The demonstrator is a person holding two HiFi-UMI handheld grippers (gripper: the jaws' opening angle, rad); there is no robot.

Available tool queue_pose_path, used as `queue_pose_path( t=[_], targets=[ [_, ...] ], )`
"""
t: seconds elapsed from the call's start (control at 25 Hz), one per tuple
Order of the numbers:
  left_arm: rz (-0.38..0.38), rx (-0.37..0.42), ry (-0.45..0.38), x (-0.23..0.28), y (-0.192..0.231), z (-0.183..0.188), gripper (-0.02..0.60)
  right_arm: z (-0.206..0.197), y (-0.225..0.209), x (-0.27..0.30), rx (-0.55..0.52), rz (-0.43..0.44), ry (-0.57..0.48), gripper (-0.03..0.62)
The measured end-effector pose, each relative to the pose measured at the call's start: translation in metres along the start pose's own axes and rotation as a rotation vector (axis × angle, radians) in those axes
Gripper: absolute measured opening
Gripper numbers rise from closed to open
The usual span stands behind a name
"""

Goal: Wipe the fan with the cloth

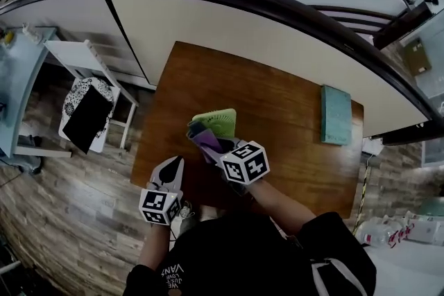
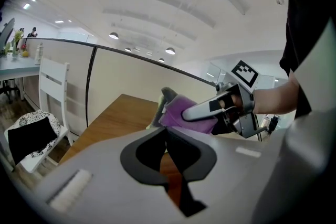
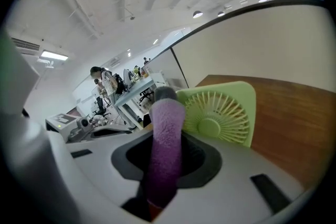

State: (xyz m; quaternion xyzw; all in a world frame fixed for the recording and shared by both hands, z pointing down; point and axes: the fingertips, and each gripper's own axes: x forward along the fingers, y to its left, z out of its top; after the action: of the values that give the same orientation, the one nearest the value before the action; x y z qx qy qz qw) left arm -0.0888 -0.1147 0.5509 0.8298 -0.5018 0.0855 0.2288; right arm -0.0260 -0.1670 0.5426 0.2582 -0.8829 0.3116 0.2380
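A small light-green fan (image 1: 217, 121) stands on the brown wooden table (image 1: 277, 114); its round grille (image 3: 218, 115) faces the right gripper view. My right gripper (image 1: 208, 142) is shut on a folded purple cloth (image 3: 165, 149), whose tip sits just beside the fan's near left side. The purple cloth (image 2: 181, 113) and right gripper (image 2: 220, 107) also show in the left gripper view, with the fan mostly hidden behind them. My left gripper (image 1: 172, 166) hangs near the table's front left edge, jaws together, holding nothing.
A teal book (image 1: 336, 114) lies at the table's right. A white chair (image 1: 87, 100) with a black-and-white cushion stands left of the table. A curved black railing (image 1: 277, 7) with a cream panel runs behind the table.
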Motion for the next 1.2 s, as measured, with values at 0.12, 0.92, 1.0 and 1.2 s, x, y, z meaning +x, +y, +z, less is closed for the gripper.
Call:
queue_pose_path(
  t=[0.12,0.92,1.0,1.2],
  targets=[
    [0.018,-0.004,-0.001,-0.004,0.001,-0.003,0.012,-0.001,-0.006,0.006,0.016,-0.007,0.003,0.098],
    [-0.002,0.002,0.049,0.019,-0.011,-0.005,0.012,-0.009,-0.091,-0.052,0.149,-0.195,-0.098,0.098],
    [-0.007,-0.002,0.050,0.023,-0.013,-0.005,0.012,-0.011,-0.101,-0.058,0.163,-0.223,-0.110,0.098],
    [-0.023,0.002,0.054,0.023,-0.019,-0.004,0.012,-0.014,-0.113,-0.073,0.184,-0.290,-0.134,0.098]
  ],
)
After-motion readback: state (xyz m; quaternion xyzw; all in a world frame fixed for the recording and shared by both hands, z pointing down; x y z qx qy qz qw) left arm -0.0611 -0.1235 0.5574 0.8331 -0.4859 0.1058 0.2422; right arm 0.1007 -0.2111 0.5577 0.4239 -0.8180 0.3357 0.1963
